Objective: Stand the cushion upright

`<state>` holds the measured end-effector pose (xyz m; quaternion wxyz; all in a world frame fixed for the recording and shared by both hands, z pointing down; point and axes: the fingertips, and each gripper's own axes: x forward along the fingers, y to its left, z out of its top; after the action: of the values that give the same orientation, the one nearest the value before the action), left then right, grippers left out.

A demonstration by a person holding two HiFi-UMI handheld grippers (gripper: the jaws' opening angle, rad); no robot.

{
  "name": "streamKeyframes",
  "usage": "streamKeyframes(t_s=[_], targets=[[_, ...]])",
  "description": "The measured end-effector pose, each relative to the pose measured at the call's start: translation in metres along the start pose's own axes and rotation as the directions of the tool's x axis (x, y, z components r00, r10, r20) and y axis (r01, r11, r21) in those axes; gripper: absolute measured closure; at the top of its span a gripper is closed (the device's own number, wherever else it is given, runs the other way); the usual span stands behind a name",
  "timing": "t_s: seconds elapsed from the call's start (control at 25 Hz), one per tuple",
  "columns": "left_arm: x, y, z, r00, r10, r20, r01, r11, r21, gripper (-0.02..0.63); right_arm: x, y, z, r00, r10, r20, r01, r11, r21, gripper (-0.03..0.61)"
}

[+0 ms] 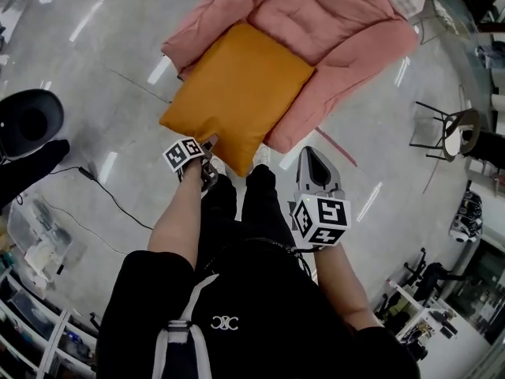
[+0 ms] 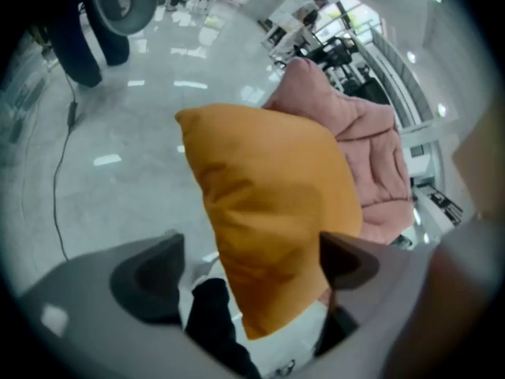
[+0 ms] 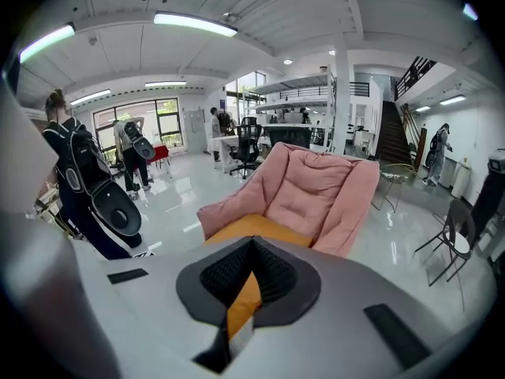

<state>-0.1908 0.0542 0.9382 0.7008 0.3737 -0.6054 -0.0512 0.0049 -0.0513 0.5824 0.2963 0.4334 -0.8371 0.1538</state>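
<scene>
While gaping jaws-wide at left gripper (image 2: 251,245) about cushion (image 2: 268,196) corner, closed jaw-to-jaw at right gripper (image 3: 252,242); armchair (image 3: 316,188) ahead.

We see a plain mustard-orange cushion (image 1: 237,93) at the top centre, set against a dusty-pink quilted chair (image 1: 339,22). The floor (image 1: 95,77) is a pale glossy grey streaked with white reflections of light, and a thin black cable (image 1: 118,202) crosses it at the left. The left claw (image 2: 252,268) and right claw (image 3: 248,271) are light grey with black pads, and their cubes (image 1: 322,221) carry black-and-white square markers. The person's top (image 1: 237,314) is black with a small white emblem, and the trousers (image 1: 252,204) are black too.
</scene>
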Motion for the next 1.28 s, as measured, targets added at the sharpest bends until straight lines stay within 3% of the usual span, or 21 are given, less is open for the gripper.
streamKeyframes(t_s=[0.24, 0.28, 0.32, 0.6, 0.84, 0.96, 1.16, 1.28], targets=[[0.030, -0.009, -0.023, 0.994, -0.058, -0.094, 0.052, 0.996, -0.067, 0.101, 0.001, -0.009, -0.012, 0.999, -0.018, -0.030, 0.018, 1.000, -0.001, 0.588], [0.032, -0.014, -0.025, 0.991, -0.082, -0.107, 0.072, 0.993, -0.092, 0.159, 0.000, -0.010, -0.014, 0.999, -0.018, -0.036, 0.018, 1.000, -0.004, 0.588], [0.033, -0.020, -0.026, 0.988, -0.106, -0.115, 0.093, 0.989, -0.115, 0.255, -0.001, -0.012, -0.015, 0.999, -0.017, -0.041, 0.017, 1.000, -0.008, 0.588], [0.008, -0.047, -0.022, 0.985, -0.146, -0.092, 0.135, 0.984, -0.119, 0.526, -0.007, -0.027, -0.015, 0.999, -0.001, -0.034, 0.001, 1.000, 0.010, 0.588], [-0.036, -0.090, -0.007, 0.951, -0.307, -0.042, 0.302, 0.948, -0.096, 0.607, 0.006, -0.034, 0.017, 0.998, 0.052, 0.027, -0.052, 0.998, 0.030, 0.588], [-0.060, -0.130, 0.000, 0.912, -0.410, -0.025, 0.408, 0.911, -0.056, 0.612, 0.009, -0.035, 0.035, 0.995, 0.073, 0.061, -0.076, 0.996, 0.042, 0.588], [-0.097, -0.221, 0.017, 0.791, -0.612, 0.002, 0.611, 0.790, 0.037, 0.612, 0.013, -0.047, 0.052, 0.992, 0.080, 0.094, -0.086, 0.994, 0.064, 0.588], [-0.106, -0.271, 0.034, 0.759, -0.651, -0.006, 0.647, 0.753, 0.118, 0.613, 0.014, -0.061, 0.059, 0.992, 0.062, 0.111, -0.071, 0.994, 0.086, 0.588]])
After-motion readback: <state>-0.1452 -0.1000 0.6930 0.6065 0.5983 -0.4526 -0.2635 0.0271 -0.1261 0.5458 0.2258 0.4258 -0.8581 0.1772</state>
